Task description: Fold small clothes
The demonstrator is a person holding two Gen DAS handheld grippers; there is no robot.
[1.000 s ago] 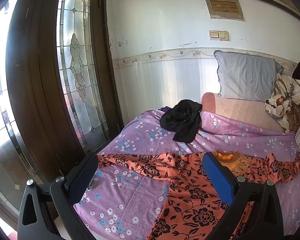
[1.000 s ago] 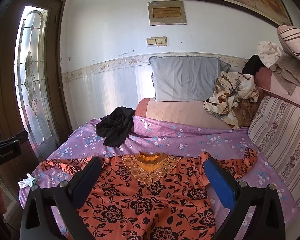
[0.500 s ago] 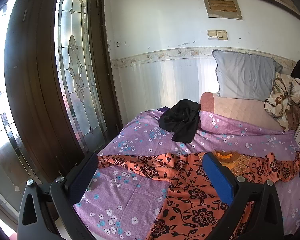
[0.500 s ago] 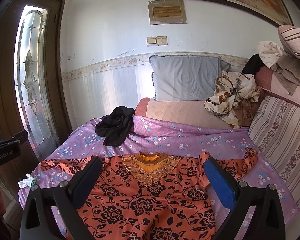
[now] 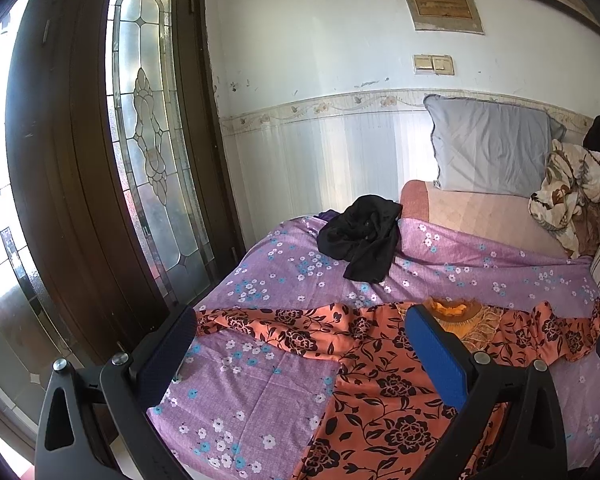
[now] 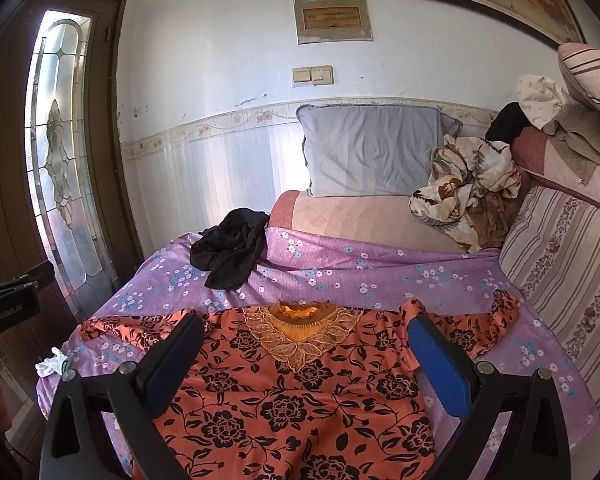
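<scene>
An orange top with black flowers (image 6: 300, 392) lies flat on the purple floral bedsheet (image 6: 340, 280), neckline with gold lace away from me, both sleeves spread sideways. In the left wrist view the same orange top (image 5: 384, 380) stretches its left sleeve toward the bed's left edge. My left gripper (image 5: 300, 344) hovers open above that sleeve and the sheet, holding nothing. My right gripper (image 6: 306, 356) hangs open over the top's chest, empty. A crumpled black garment (image 6: 232, 256) sits farther back on the left.
A grey pillow (image 6: 372, 148) leans on the wall behind a pink cushion. A patterned cloth bundle (image 6: 468, 184) and a striped cushion (image 6: 560, 256) are at the right. A glass-panelled wooden door (image 5: 148, 152) stands left of the bed. A white glove (image 6: 54, 362) lies at the sheet's left edge.
The left wrist view has shifted slightly to the left, showing more of the door. The garment and the right gripper have not moved.
</scene>
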